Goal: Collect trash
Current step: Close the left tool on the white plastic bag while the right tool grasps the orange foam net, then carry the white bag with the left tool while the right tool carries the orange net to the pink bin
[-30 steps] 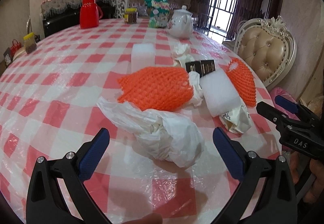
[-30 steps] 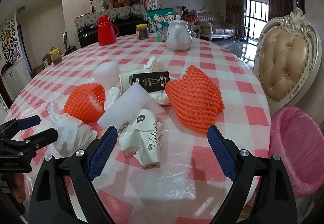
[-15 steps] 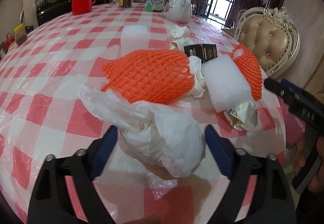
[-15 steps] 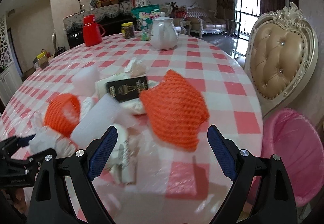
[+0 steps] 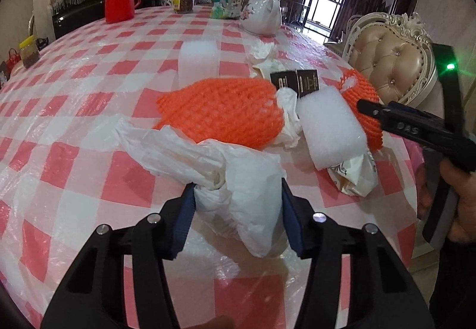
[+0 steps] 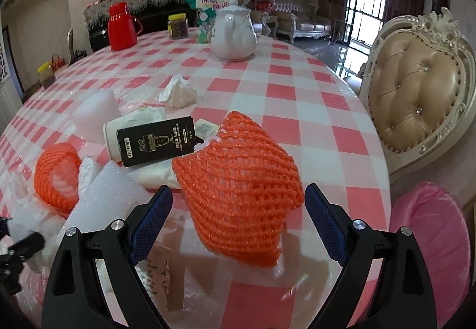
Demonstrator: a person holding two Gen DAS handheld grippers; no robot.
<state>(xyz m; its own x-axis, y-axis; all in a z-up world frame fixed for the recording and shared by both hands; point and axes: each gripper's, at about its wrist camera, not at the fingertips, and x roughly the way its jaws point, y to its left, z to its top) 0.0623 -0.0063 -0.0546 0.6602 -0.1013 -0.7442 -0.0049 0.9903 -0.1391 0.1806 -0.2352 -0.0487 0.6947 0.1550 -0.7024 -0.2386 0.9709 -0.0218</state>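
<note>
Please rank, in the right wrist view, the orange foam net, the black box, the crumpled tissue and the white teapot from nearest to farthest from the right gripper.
1. Orange foam net, between the open fingers of the right gripper.
2. Black box, behind it, left.
3. Crumpled tissue, mid-table.
4. White teapot, far edge.

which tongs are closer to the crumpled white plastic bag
Left. The left tongs straddle the white plastic bag, jaws closing with its crumpled end between them. The right tongs are off to its side, open around the orange foam net.
</note>
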